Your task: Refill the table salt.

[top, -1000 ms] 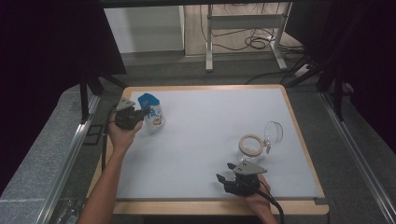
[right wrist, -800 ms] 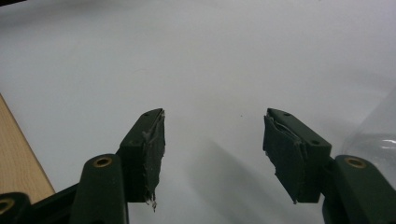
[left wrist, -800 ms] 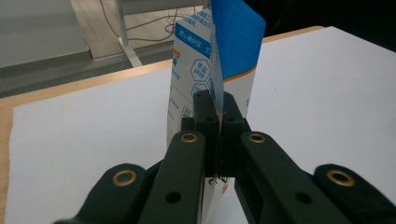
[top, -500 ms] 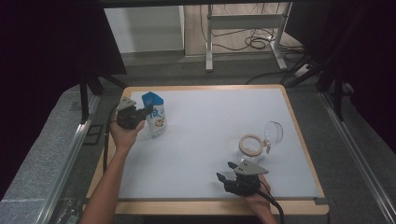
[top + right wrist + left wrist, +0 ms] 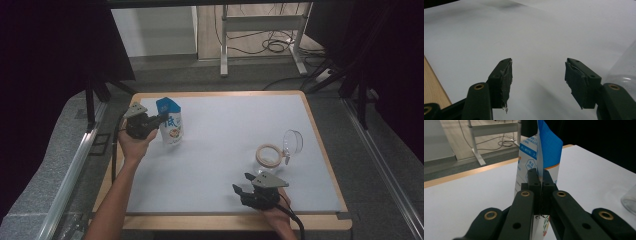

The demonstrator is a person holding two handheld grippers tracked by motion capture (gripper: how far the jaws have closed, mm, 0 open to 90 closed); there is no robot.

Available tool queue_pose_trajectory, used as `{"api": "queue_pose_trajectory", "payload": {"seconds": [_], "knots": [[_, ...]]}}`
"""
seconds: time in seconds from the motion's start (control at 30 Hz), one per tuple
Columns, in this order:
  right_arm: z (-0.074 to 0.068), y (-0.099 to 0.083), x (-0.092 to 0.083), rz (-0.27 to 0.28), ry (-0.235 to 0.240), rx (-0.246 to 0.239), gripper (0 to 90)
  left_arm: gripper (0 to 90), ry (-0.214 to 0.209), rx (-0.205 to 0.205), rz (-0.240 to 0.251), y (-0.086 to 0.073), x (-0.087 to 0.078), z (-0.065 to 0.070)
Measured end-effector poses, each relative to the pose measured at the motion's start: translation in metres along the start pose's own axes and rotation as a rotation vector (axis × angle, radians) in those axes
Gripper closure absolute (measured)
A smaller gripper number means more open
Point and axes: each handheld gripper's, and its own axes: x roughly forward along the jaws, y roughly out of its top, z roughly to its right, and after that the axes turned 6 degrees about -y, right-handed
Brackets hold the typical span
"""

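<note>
Blue-white pouch [image 5: 537, 165] pinched in left gripper [image 5: 539, 180]; right gripper [image 5: 537, 77] agape, empty

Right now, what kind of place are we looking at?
Probably a lab recording bench: a white-topped table framed in wood, black curtains around it, and loose cables on the floor behind.

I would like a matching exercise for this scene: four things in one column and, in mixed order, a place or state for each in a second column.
Things:
1. left tool
2. right tool
3. tape ring
4. glass jar

States:
A. lies on its side, near the table's right edge
B. open, nothing between the jaws
C. flat on the white mat, beside the jar
D. shut on the blue and white pouch

Pairs: 1-D, 2-B, 3-C, 4-A
</note>
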Motion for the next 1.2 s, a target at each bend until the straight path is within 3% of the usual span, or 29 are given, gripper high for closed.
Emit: {"api": "queue_pose_trajectory", "payload": {"seconds": [0.2, 0.5, 0.87, 1.2], "knots": [[-0.001, 0.000, -0.001, 0.003, 0.001, -0.003, 39.5, 90.0, -0.028, 0.015, -0.005, 0.000, 0.000, 0.010], [-0.002, 0.000, 0.000, 0.005, 0.005, -0.008, 39.5, 90.0, -0.081, -0.001, 0.007, -0.003, -0.004, 0.022], [-0.009, 0.001, 0.004, 0.014, 0.001, -0.018, 39.5, 90.0, -0.131, 0.030, 0.003, -0.001, -0.007, 0.044], [-0.020, 0.006, 0.010, 0.014, -0.013, -0.073, 39.5, 90.0, -0.177, 0.045, -0.001, 0.001, -0.004, 0.066]]}}
